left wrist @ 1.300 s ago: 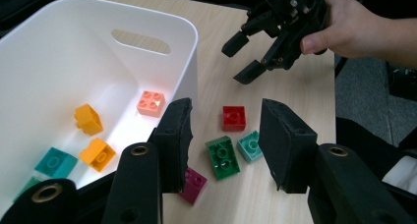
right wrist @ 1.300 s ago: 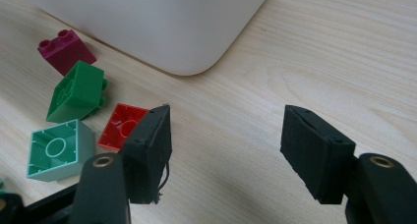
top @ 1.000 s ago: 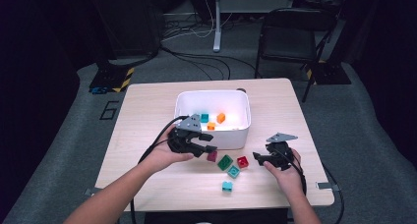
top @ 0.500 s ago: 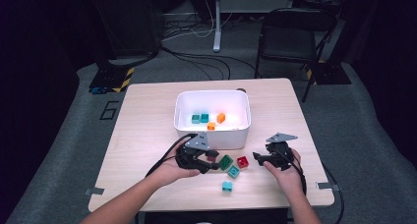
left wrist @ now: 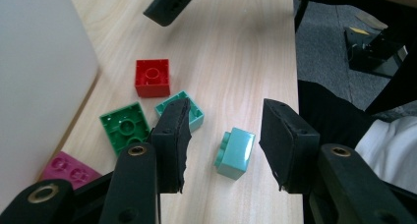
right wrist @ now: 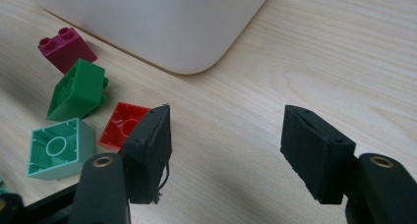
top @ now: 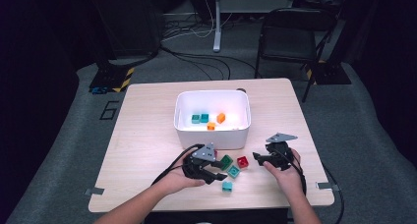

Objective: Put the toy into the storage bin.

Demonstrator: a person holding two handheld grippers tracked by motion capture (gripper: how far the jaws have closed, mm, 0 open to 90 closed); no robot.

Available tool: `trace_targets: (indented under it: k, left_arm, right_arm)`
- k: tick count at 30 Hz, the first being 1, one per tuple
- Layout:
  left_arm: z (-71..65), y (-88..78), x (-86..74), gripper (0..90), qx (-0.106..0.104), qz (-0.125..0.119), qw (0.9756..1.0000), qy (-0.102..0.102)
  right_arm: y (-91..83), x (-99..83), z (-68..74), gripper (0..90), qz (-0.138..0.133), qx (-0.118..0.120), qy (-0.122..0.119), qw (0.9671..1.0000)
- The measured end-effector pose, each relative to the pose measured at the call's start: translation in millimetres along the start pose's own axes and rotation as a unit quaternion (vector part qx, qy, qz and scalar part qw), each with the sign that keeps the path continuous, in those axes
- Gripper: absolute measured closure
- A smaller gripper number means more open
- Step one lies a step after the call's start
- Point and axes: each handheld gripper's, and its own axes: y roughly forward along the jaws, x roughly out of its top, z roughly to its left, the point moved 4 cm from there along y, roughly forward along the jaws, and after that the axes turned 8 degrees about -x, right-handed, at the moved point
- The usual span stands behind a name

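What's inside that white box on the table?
The white box holds two teal blocks and two orange blocks. Its near wall hides the floor just behind it, so more could lie there.

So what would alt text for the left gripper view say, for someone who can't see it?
Two open black jaws of the left gripper frame a teal block lying on its side on a wooden table. Beyond lie a mint block, green block, red block and magenta block, beside a white bin.
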Motion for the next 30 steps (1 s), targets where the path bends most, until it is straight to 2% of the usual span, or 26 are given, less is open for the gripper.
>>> trace_targets:
  k: [6,14,24,30]
  left_arm:
    - [-2.9,10.7,-4.5,54.1,-0.009,0.001,1.0,-0.002]
    - [-7.0,28.7,-13.8,54.2,-0.015,0.017,0.9997,0.001]
    - [-3.0,45.2,-27.7,54.2,-0.021,0.026,0.9993,-0.015]
    - [-1.8,52.8,-33.5,54.3,-0.02,0.034,0.9991,-0.014]
  right_arm:
    - [0.9,-0.3,0.7,35.4,0.002,0.0,-0.001,1.0]
    - [0.6,-0.3,0.8,35.3,0.002,0.001,0.001,1.0]
    - [0.9,-0.6,0.6,35.3,0.003,0.001,0.001,1.0]
    - [1.1,-0.5,0.6,35.2,0.002,0.001,-0.001,1.0]
